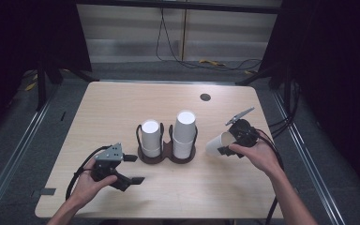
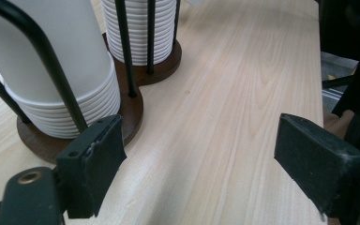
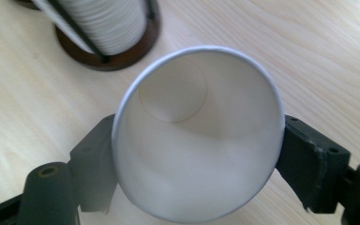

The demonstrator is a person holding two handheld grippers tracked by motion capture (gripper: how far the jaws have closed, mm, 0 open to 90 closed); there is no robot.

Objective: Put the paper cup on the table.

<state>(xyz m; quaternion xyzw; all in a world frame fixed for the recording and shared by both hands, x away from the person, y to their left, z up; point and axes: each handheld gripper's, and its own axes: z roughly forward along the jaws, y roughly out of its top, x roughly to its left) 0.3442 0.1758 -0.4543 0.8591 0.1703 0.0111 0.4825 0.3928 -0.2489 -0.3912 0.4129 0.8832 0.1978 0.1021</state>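
While the person leaned in from the near edge of the pale wooden table (image 1: 122, 103), the right gripper (image 1: 228, 143) was clenched on a single white paper cup (image 1: 215, 143), held on its side to the right of the cup holder with its closed bottom pointing toward the holder. From the right gripper view, the cup (image 3: 197, 140) faced the camera mouth-first, its round rim squeezed between the two black jaws, one pressing each side, and the inner bottom disc was plainly visible. It was held apart from the holder.

At the middle of the table stood a dark brown double cup holder (image 1: 166, 157) with black wire uprights. Its left post held a shorter stack of white cups (image 1: 151, 138) and its right post a taller stack (image 1: 184, 133), both upside down.

The left gripper (image 1: 133, 169) lay low on the table at the front left, in the person's left hand (image 1: 91, 185), its jaws spread wide and grasping nothing. In the left gripper view, bare wood showed between the jaws, and the holder's base (image 2: 131, 108) sat just beyond the jaw at the left of that view; I couldn't tell whether they touched.

A small dark round grommet (image 1: 205, 97) sat in the tabletop near the far edge, and cables (image 1: 192, 63) trailed across the floor beyond.
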